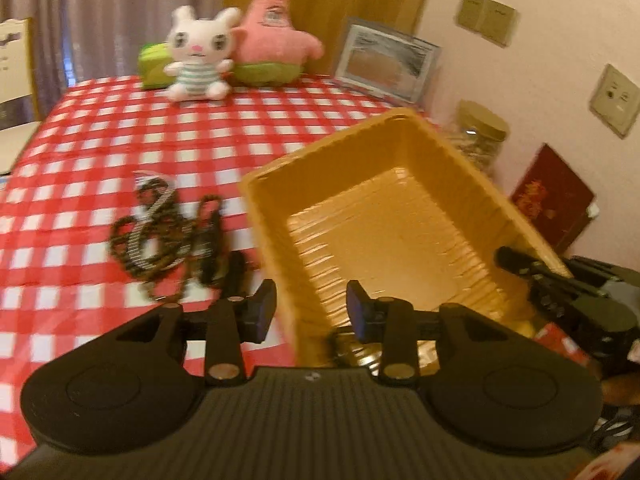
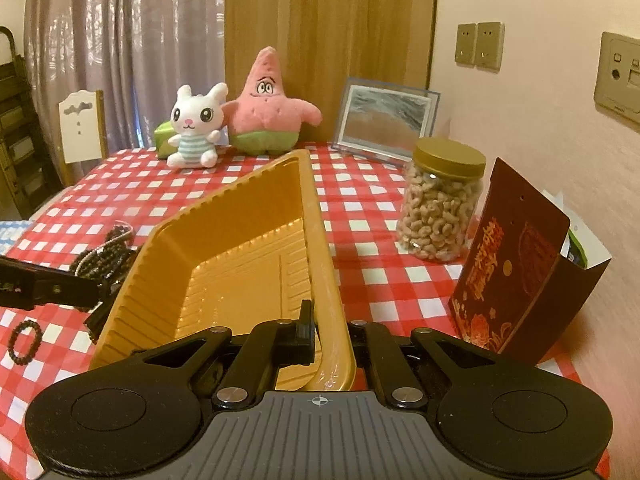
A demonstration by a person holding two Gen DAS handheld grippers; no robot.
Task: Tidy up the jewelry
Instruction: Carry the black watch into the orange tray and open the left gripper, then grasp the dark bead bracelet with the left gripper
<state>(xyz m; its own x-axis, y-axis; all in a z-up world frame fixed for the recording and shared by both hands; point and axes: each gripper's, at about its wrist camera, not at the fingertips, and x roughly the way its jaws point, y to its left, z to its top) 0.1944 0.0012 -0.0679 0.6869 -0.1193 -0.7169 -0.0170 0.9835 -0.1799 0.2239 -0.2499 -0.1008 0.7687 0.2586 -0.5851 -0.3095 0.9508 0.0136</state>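
Note:
A gold plastic tray (image 1: 400, 216) sits tilted on the checked cloth, and nothing lies in it. My left gripper (image 1: 310, 316) is open, and the tray's near left wall runs between its fingers without being pinched. My right gripper (image 2: 332, 328) is shut on the right rim of the tray (image 2: 256, 240), one finger inside the wall and the other outside. A tangled pile of dark bead chains (image 1: 172, 232) lies on the cloth left of the tray, also visible as the chains (image 2: 104, 252) in the right wrist view. A single bead bracelet (image 2: 25, 342) lies near the table's front left.
Two plush toys (image 2: 240, 128) and a picture frame (image 2: 386, 120) stand at the back. A jar of nuts (image 2: 442, 200) and a dark red card box (image 2: 516, 268) stand right of the tray by the wall. A chair (image 2: 82, 128) is beyond the far left edge.

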